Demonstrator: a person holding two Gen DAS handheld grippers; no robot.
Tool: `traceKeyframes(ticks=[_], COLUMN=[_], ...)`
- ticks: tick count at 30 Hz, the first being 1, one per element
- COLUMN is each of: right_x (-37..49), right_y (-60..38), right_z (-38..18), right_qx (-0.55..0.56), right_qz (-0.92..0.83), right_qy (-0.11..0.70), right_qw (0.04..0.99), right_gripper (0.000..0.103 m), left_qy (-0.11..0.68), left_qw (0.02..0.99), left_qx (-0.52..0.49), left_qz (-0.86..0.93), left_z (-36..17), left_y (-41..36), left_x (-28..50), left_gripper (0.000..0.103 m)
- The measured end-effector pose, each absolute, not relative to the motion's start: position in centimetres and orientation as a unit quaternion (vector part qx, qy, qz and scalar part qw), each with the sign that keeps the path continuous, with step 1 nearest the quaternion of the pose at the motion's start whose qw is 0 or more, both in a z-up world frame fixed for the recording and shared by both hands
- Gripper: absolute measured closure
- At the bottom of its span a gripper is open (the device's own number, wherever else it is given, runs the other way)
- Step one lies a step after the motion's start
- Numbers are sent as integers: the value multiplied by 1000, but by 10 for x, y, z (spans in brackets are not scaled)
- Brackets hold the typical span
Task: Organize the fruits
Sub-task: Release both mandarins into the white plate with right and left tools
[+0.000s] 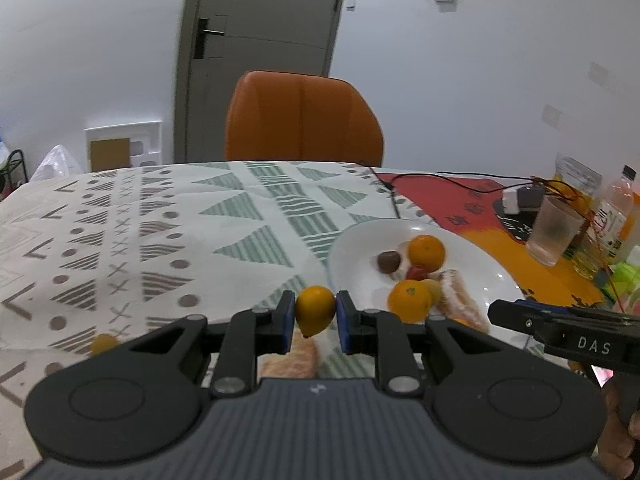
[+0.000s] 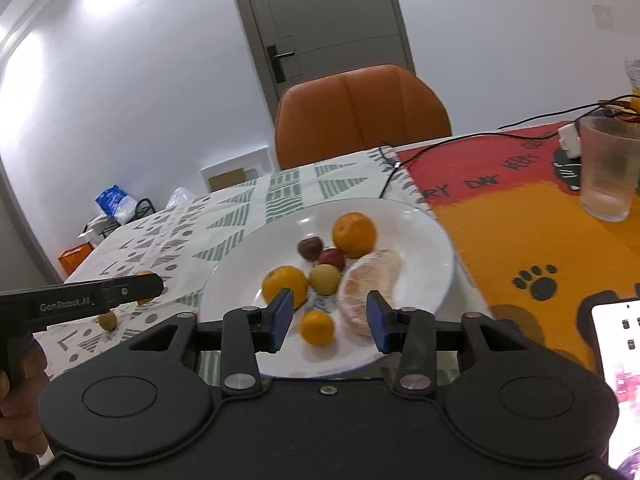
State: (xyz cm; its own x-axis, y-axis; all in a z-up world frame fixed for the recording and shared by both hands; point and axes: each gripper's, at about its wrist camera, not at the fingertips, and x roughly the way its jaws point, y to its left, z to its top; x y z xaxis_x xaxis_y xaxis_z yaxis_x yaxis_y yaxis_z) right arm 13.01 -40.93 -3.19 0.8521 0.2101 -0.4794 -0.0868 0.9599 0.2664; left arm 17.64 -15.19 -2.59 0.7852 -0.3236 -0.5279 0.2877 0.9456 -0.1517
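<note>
My left gripper point(image 1: 316, 316) is shut on a small yellow-orange fruit point(image 1: 315, 312) and holds it above the patterned tablecloth, just left of the white plate point(image 1: 360, 240). The plate point(image 2: 420, 224) holds two oranges point(image 2: 354, 234), a peeled pomelo segment point(image 2: 370, 288), a brown fruit point(image 2: 310, 248), a red fruit point(image 2: 331, 258), a yellow-green fruit point(image 2: 325, 279) and a small orange fruit point(image 2: 317, 327). My right gripper point(image 2: 330, 316) is open and empty, above the plate's near side. A small yellow fruit point(image 2: 108, 320) lies on the cloth to the left.
A frosted glass point(image 2: 608, 168) stands on the red and orange mat point(image 2: 520, 232) at right, with bottles point(image 1: 616, 208) and cables behind. A phone point(image 2: 616, 344) lies near the right edge. An orange chair point(image 1: 304, 120) stands behind the table. Another small fruit point(image 1: 105, 343) lies on the cloth.
</note>
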Motion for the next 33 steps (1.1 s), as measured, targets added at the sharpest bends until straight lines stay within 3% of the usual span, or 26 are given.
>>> traceKeyframes(ticks=[15, 22, 25, 33], right_x=[122, 124, 126, 132], right_y=[-438, -433, -428, -407], right_z=[-30, -32, -32, -27], right_qx=[127, 129, 127, 121], right_qz=[51, 59, 66, 92], right_qy=[250, 252, 253, 251], right_qw=[959, 957, 957, 956], right_gripper=[61, 61, 61, 61], left_qy=[285, 289, 291, 283], left_qw=[940, 943, 944, 951], left_qx=[-9, 3, 4, 2], left_qz=[-190, -166, -153, -120], left_z=[-26, -28, -28, -21], left_y=[-192, -188, -180, -152], left_x=[192, 193, 191, 185], left_gripper=[82, 77, 74, 52])
